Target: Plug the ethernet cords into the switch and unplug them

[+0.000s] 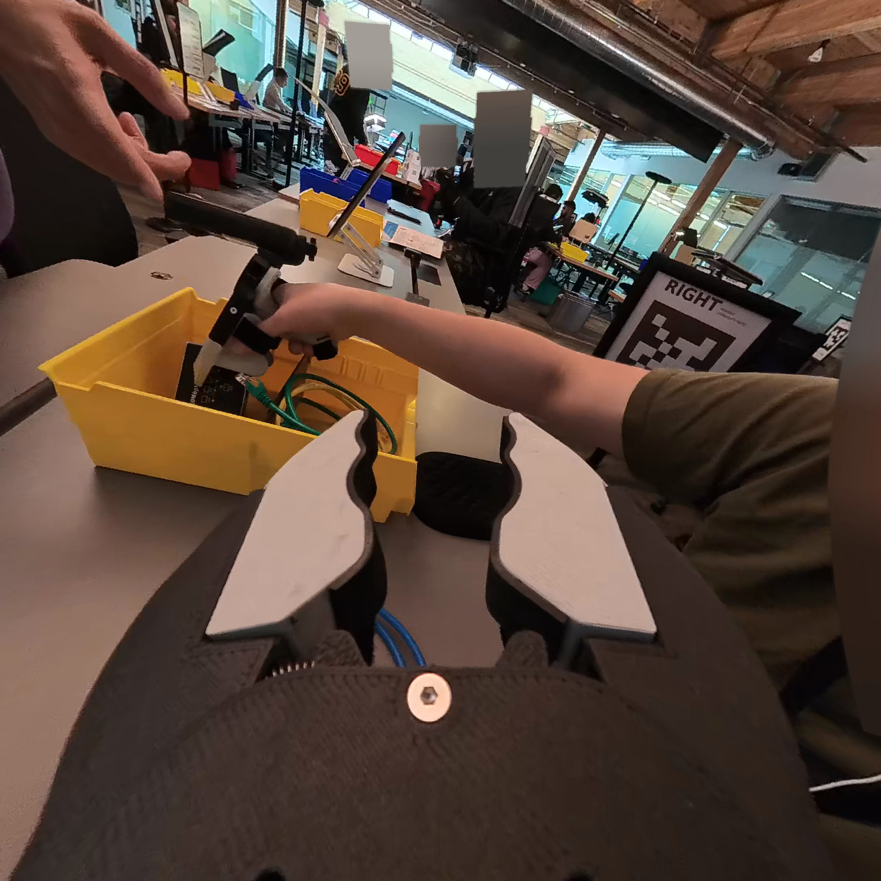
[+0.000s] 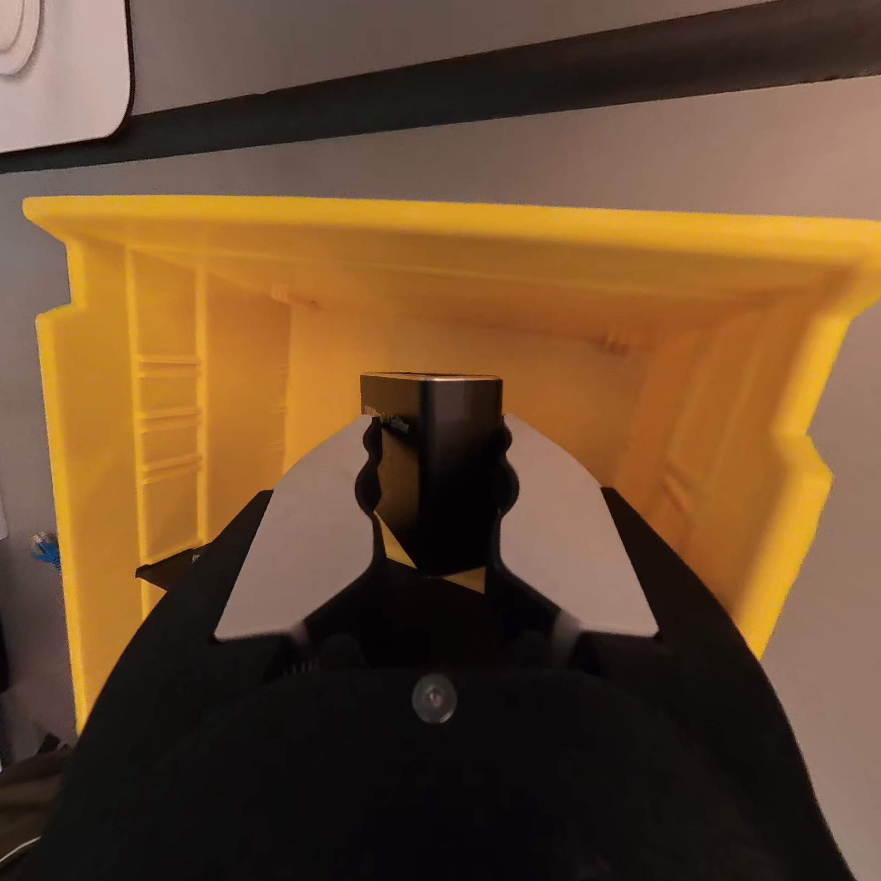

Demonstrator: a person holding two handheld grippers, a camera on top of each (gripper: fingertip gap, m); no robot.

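Note:
In the left wrist view a yellow bin [image 1: 190,443] stands on the grey table. It holds a black switch [image 1: 214,393] and coiled green [image 1: 291,414] and yellow ethernet cords [image 1: 324,388]. My left gripper [image 1: 436,429] is open and empty, just right of the bin's near corner. A blue cord [image 1: 400,639] lies under it. My right gripper [image 1: 224,362], held by a hand, reaches down into the bin. In the right wrist view the right gripper [image 2: 436,422] is shut on the black switch [image 2: 453,467] inside the bin [image 2: 476,267].
A black round pad [image 1: 457,496] lies on the table beside the bin. Another person's hand [image 1: 95,95] hovers at the upper left. A tablet stand [image 1: 362,257] and more bins [image 1: 333,214] stand farther back. A blue plug [image 2: 45,553] lies left of the bin. Spacing between my two grippers at the tips: around 35 centimetres.

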